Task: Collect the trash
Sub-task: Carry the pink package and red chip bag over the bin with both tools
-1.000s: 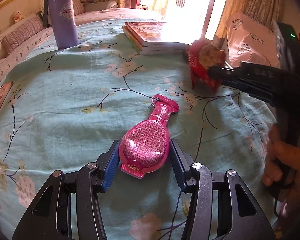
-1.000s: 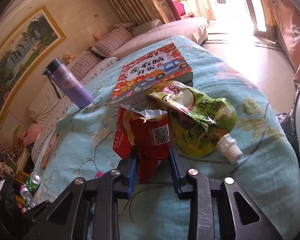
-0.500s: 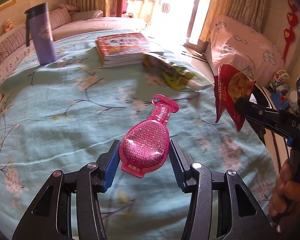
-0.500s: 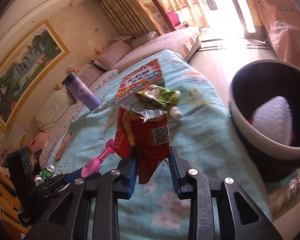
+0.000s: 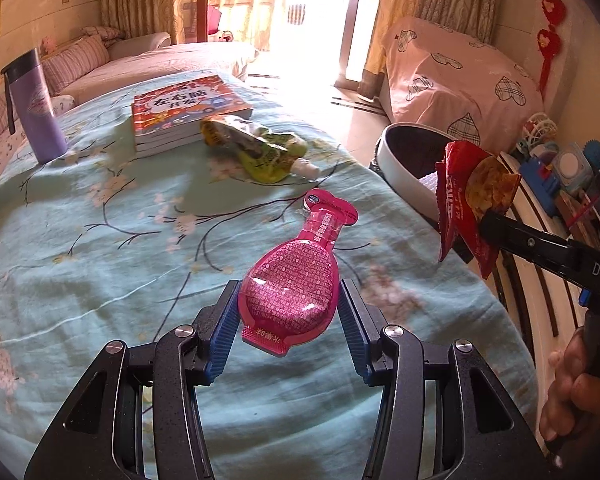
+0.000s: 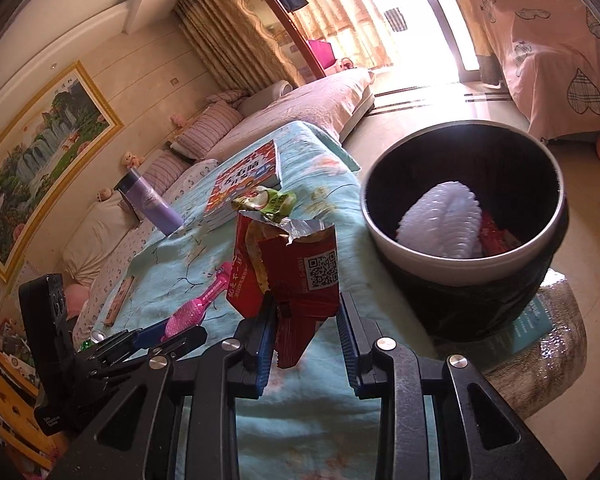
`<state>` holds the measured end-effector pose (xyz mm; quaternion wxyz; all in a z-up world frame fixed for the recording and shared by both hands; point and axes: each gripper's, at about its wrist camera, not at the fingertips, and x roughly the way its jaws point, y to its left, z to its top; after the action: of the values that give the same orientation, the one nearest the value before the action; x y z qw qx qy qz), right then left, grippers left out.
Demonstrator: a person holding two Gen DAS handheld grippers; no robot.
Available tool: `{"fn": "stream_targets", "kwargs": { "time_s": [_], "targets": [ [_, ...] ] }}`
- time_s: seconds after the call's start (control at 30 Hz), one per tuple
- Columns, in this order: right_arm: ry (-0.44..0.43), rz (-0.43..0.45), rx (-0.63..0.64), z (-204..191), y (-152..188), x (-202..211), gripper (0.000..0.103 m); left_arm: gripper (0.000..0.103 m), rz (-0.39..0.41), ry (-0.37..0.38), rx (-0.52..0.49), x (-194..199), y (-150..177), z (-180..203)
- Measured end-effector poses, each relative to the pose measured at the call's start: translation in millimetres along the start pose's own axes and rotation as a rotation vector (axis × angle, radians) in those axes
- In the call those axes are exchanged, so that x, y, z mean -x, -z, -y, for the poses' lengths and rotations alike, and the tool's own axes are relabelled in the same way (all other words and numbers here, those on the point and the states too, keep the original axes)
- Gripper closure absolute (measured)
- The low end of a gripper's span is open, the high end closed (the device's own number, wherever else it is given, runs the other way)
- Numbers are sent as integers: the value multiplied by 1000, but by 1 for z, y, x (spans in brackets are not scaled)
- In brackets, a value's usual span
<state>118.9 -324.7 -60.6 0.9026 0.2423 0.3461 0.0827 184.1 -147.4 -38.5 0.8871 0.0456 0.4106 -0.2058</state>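
My left gripper (image 5: 288, 300) is shut on a glossy pink spouted pouch (image 5: 296, 280), held above the teal flowered tablecloth (image 5: 100, 260). My right gripper (image 6: 306, 308) is shut on a torn red snack bag (image 6: 300, 264) with a QR code, held up near the table's right edge. Just beyond it on the floor stands a dark trash bin with a pale rim (image 6: 440, 268), holding white plastic (image 6: 444, 224) and a red wrapper. A green spouted pouch (image 5: 260, 148) lies on the cloth beside the books. In the left wrist view the red snack bag (image 5: 456, 208) hangs in front of the bin (image 5: 392, 160).
A stack of books (image 5: 184, 108) and a purple flask (image 5: 34, 108) stand at the table's far side. A sofa with striped cushions (image 6: 204, 128) runs behind the table. A pink-covered piece of furniture (image 5: 452, 76) and toys (image 5: 560, 168) sit to the right of the bin.
Both grippers have swung to the right with their trash, from over the table's middle to its right edge. The bin has come into view and now sits close by the red bag.
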Motion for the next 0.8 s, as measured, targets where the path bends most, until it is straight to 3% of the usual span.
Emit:
{"fn": "stream_targets", "kwargs": {
  "time_s": [0.8],
  "targets": [
    [58,81,-31,45,-18,41,73,55,29,24,-81,-4,-32,54]
  ]
}}
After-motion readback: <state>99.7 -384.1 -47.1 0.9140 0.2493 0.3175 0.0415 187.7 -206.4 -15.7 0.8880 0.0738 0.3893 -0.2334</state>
